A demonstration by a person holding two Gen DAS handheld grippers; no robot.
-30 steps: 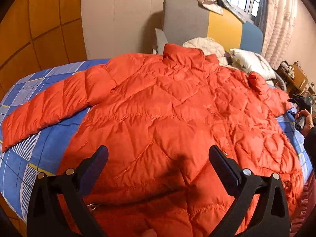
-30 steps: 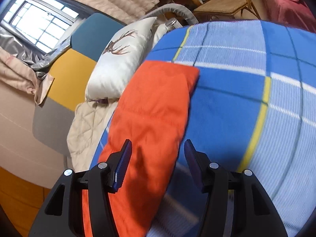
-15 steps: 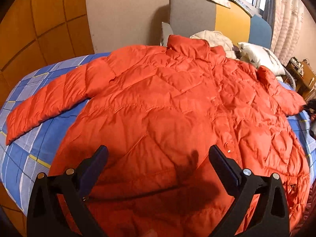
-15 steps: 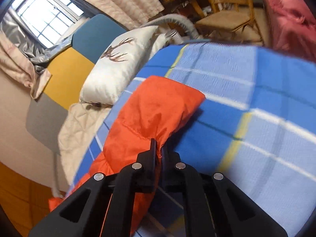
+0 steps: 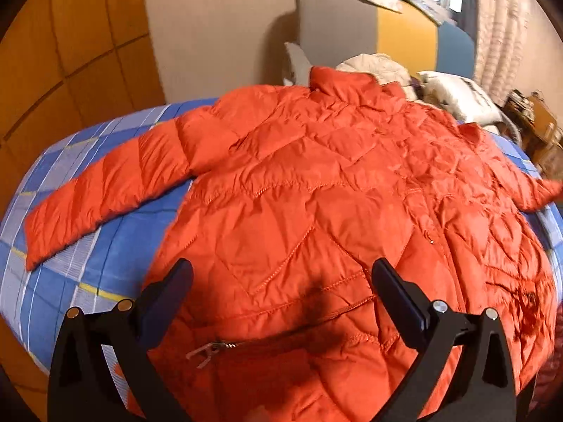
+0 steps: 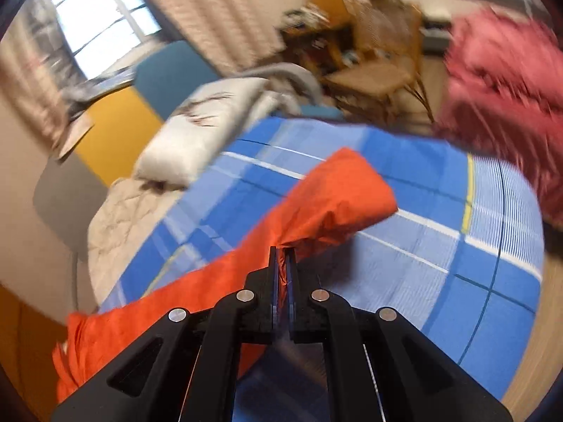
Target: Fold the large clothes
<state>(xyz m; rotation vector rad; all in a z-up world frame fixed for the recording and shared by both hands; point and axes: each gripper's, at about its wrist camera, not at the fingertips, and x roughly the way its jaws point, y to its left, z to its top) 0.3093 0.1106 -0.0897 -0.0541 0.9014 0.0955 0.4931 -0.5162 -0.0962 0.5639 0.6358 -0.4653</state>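
An orange quilted puffer jacket (image 5: 316,190) lies spread front-up on the bed, its collar toward the headboard. One sleeve (image 5: 105,190) stretches out flat to the left. My left gripper (image 5: 281,277) hovers open over the jacket's lower hem, with only fabric below it. In the right wrist view my right gripper (image 6: 282,251) is shut on the jacket's other sleeve (image 6: 337,193), pinching it a little behind the cuff. That sleeve hangs lifted above the blanket, its cuff end sticking out past the fingers.
The bed carries a blue checked blanket (image 6: 440,246). A white pillow (image 6: 207,130) and a beige quilt (image 6: 123,218) lie near the grey, yellow and blue headboard (image 5: 380,31). A wicker chair (image 6: 380,74) and a pink cloth pile (image 6: 503,95) stand beyond the bed's edge.
My right gripper closed on the right sleeve and lifted it off the blanket, rolling as it rose. My left gripper drifted a little along the hem and stayed open.
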